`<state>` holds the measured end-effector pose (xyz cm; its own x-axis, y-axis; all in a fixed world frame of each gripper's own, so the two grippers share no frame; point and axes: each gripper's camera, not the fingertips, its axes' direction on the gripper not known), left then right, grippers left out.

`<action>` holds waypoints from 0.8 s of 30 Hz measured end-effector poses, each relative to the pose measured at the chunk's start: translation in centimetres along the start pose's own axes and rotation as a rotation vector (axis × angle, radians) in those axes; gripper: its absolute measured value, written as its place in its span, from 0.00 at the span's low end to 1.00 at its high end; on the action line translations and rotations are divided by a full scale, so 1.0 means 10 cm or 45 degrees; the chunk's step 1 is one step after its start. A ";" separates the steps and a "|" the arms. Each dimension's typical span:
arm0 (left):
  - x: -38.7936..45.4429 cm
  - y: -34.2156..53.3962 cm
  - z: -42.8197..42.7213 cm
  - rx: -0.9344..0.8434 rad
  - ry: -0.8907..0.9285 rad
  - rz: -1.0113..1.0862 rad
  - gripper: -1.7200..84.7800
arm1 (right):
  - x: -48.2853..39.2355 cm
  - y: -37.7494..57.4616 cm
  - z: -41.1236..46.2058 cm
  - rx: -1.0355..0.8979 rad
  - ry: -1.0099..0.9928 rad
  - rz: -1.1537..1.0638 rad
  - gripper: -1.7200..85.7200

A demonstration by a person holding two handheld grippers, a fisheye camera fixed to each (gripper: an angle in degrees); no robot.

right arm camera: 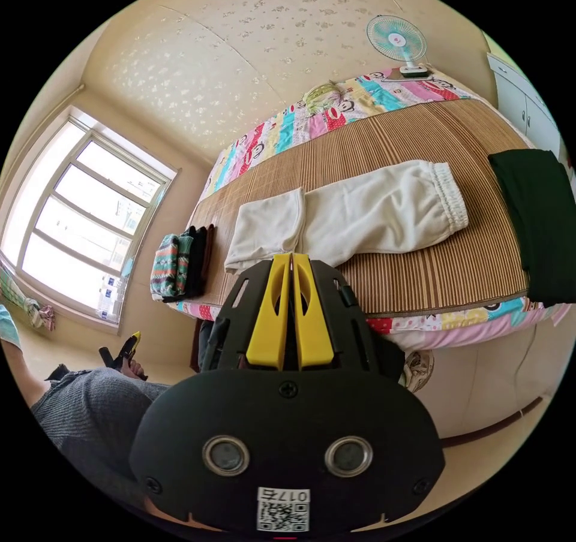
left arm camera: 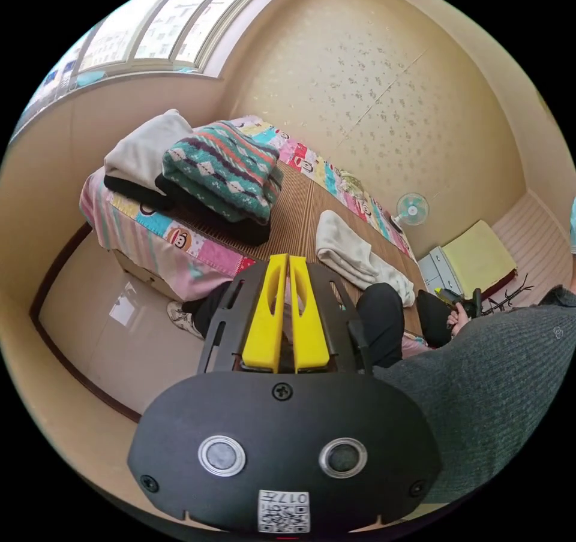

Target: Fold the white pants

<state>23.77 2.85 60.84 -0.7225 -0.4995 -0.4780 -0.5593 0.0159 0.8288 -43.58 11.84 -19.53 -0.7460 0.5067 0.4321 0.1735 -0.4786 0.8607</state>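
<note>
White pants [right arm camera: 354,215]: lying on the striped mat of the bed, already doubled lengthwise into one long band, with a short flap turned over at the end nearer the clothes stack; the elastic gathered end points toward the fan; in the left gripper view they show as a pale bundle [left arm camera: 354,254] past the person's knee
Left gripper [left arm camera: 287,260]: nearest thing in its own view, yellow jaws closed tip to tip with nothing between them, held in the air off the near edge of the bed, apart from the pants
Right gripper [right arm camera: 291,258]: yellow jaws likewise pressed together and empty, hovering just short of the near long edge of the pants, close to where the flap ends
Person: seated at the bedside, grey knitted sleeve [left arm camera: 498,398] and dark trouser knee [left arm camera: 381,320] close to the camera
How the pants will handle: soft, thick fleece-like cloth by the look of it, light and limp, not slippery on the ribbed mat; layers will likely slide over each other and sag between two grip points
Where to take hold: probably the two corners of the elastic gathered end [right arm camera: 451,197], where the cloth is thickest and all layers can be pinched together, then carry that end over toward the flap
Risk: catching only the top layer would open the band
Bed [right arm camera: 444,329]: striped mat over a bright patchwork sheet
Farther off: folded clothes stack [left arm camera: 222,167] at one end, a dark garment [right arm camera: 537,230] at the other, a small fan [right arm camera: 397,39] by the wall
</note>
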 end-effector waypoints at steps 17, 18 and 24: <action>-0.71 0.10 -0.11 0.181 0.046 -0.006 0.01 | -0.40 0.05 0.07 0.050 0.017 -0.048 0.03; -0.74 0.01 -0.06 0.185 0.076 0.040 0.01 | -0.44 0.10 0.09 0.041 0.013 -0.054 0.03; -0.93 -0.35 0.57 0.172 0.401 0.089 0.12 | -0.61 0.35 0.01 -0.004 0.094 -0.068 0.03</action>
<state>30.14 12.36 60.71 -0.6120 -0.7354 -0.2909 -0.5771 0.1637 0.8001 -38.31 7.14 -19.14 -0.7996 0.4772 0.3646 0.1303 -0.4548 0.8810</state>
